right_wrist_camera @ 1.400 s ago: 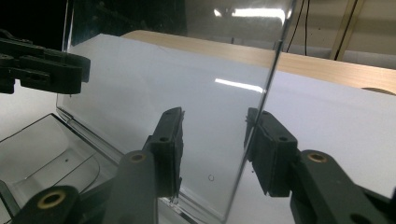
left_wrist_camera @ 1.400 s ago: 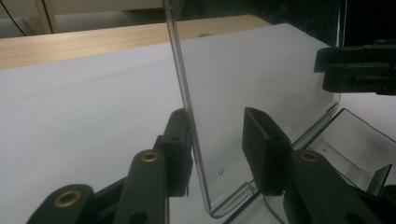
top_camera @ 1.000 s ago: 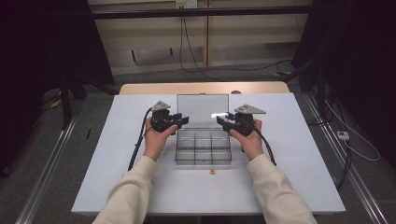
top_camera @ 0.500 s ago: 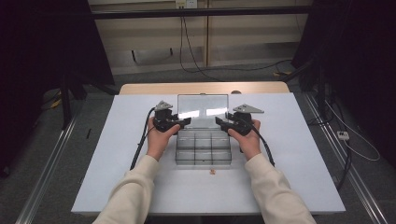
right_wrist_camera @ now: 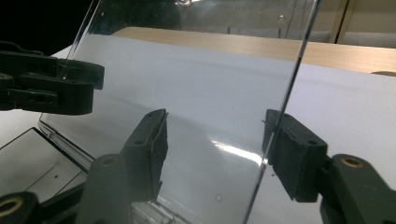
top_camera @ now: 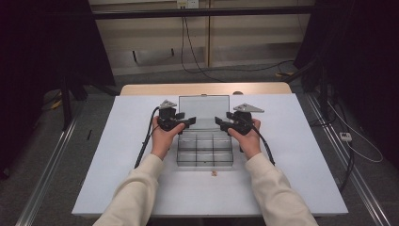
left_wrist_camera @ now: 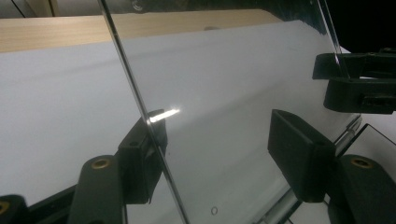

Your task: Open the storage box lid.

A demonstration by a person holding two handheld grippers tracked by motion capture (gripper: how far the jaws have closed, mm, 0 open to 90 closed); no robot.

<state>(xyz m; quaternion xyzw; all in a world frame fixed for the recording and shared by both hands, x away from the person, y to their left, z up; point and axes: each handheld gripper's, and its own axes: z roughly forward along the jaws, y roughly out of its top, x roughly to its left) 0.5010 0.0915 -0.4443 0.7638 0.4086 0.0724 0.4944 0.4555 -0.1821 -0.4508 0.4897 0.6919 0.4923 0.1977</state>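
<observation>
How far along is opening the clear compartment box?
Done: the lid stands upright over the clear box. In hand: left tongs and right tongs straddle its side edges, jaws just opening, a gap beside each edge. Left: drawing both away; a small piece lies in front.

Both claws [top_camera: 205, 122] level, jaws parted

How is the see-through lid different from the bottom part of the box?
The lid stands upright at the back; the box base lies flat on the white table. The lid is one plain clear sheet, while the base is split into small compartments. The lid's side edges sit between the jaws of the left hand-held gripper and right hand-held gripper, which have just been opening; the base is untouched. Both are clear plastic, joined at a hinge.
</observation>
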